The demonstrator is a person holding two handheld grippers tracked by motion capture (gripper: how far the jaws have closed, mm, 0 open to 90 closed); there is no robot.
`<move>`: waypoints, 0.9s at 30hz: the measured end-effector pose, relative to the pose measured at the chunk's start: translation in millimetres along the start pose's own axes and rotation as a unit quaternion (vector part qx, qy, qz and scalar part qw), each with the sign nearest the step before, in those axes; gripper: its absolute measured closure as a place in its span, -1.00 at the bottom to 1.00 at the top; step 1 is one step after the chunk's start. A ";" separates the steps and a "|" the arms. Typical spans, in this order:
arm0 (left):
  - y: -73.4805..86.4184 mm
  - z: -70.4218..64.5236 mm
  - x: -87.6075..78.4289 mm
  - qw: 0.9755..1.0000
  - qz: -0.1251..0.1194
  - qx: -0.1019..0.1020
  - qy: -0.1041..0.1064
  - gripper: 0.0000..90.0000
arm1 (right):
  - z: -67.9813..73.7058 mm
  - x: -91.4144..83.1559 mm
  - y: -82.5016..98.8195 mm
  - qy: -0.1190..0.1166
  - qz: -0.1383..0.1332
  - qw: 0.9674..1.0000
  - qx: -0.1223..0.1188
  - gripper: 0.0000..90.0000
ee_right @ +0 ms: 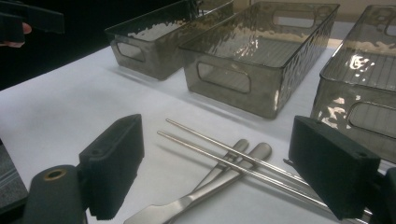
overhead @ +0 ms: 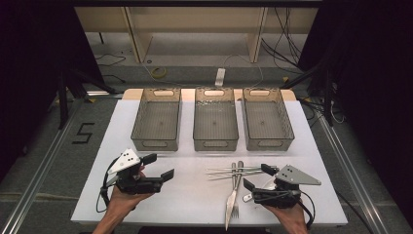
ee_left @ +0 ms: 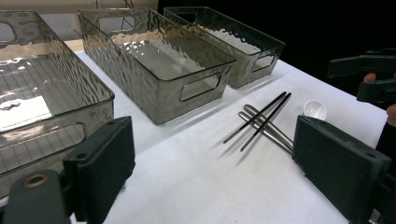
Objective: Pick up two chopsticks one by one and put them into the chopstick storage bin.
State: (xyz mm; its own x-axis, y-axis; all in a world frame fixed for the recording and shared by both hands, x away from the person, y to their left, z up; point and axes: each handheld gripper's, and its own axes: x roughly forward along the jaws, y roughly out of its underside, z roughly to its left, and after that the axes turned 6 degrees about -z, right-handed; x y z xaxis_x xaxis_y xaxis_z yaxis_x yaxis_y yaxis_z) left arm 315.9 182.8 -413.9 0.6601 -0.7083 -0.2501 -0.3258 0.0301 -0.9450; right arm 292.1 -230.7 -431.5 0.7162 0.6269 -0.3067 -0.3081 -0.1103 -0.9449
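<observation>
A small heap of cutlery lies on the white table point(overhead: 146, 204) near its front edge, toward the right: a pair of chopsticks point(overhead: 234, 171) laid across the handles of a knife point(overhead: 231, 204) and a fork point(overhead: 236, 192), with a white spoon point(ee_left: 314, 109) just beyond them in the left gripper view. In the right gripper view the chopsticks point(ee_right: 224, 154) cross over the two metal handles, touching them, so nothing here lies free of its neighbours.

The right gripper point(overhead: 255, 176) hovers just beside this heap, jaws wide apart and nothing between them, aimed along the chopsticks. The left gripper point(overhead: 158, 166) rests well apart from the cutlery on the left half of the table, jaws likewise spread and empty, pointing across toward the pile.

Behind the cutlery stand three empty smoked-plastic bins in a row: left bin point(overhead: 157, 119), middle bin point(overhead: 215, 119) and right bin point(overhead: 267, 119).

Judging from this layout, the work is sorting the cutlery into the bins, and it stands at its very start: no piece lifted, every bin empty. The step in hand looks like the first approach by the right gripper. The next move probably calls for lowering its jaws astride the chopsticks, which sit on top, and closing on both thin rods together without dragging the knife and fork beneath
</observation>
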 end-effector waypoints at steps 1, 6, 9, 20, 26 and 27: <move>0.0 0.0 0.0 1.000 0.000 0.000 0.000 -0.72 | -0.1 0.0 -0.2 0.001 0.003 1.000 -0.001 -0.57; -0.2 -0.3 0.3 1.000 0.001 0.002 0.001 -0.72 | -4.1 -0.4 -3.7 -0.004 0.010 1.000 -0.002 -0.54; -0.1 0.0 0.6 1.000 0.001 0.000 0.000 -0.72 | -6.7 -0.2 -6.5 -0.009 0.019 1.000 -0.007 -0.53; -0.3 0.6 1.0 1.000 0.002 0.000 -0.001 -0.72 | -22.3 10.9 -28.6 -0.039 0.124 0.990 -0.064 -0.43; -0.5 1.1 0.7 1.000 0.002 -0.001 -0.002 -0.72 | -34.1 29.4 -31.9 -0.047 0.209 0.970 -0.114 -0.31; -0.5 1.1 0.6 1.000 0.001 -0.002 -0.003 -0.72 | -36.0 32.9 -31.5 -0.044 0.217 0.968 -0.120 -0.28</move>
State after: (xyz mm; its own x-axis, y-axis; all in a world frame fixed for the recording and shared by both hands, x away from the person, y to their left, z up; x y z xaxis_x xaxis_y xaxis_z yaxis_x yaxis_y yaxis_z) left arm 317.2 183.1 -413.9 0.6628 -0.7044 -0.2539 -0.3297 0.0299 -0.9436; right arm 348.0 -234.4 -416.0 0.4929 0.5428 -0.6800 -0.4061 -0.5477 -0.7315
